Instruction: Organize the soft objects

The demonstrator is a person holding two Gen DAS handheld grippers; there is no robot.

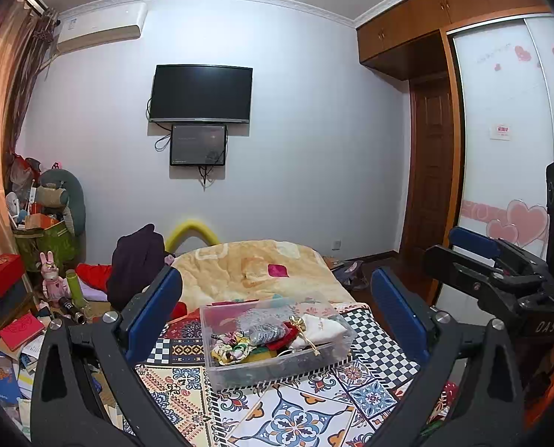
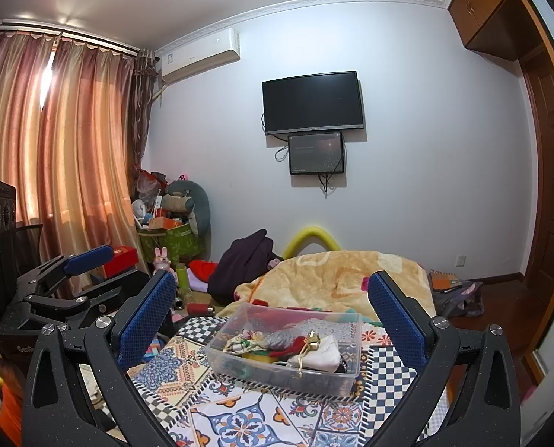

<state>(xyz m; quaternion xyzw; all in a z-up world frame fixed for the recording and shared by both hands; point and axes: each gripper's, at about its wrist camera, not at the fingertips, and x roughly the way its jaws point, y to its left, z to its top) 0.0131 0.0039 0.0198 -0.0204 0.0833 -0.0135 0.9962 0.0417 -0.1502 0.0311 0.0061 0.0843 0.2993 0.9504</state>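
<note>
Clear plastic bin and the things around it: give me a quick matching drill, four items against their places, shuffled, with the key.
Items:
1. clear plastic bin
2. white cloth pouch
3. pink rabbit figure
4. black TV

Places:
A. mounted on the far wall
B. on the patterned bedspread, between the fingers of the left gripper
C. in the clutter beside the bed
D. inside the bin, at its right end

Pairs: 1-B, 2-D, 3-C, 4-A
</note>
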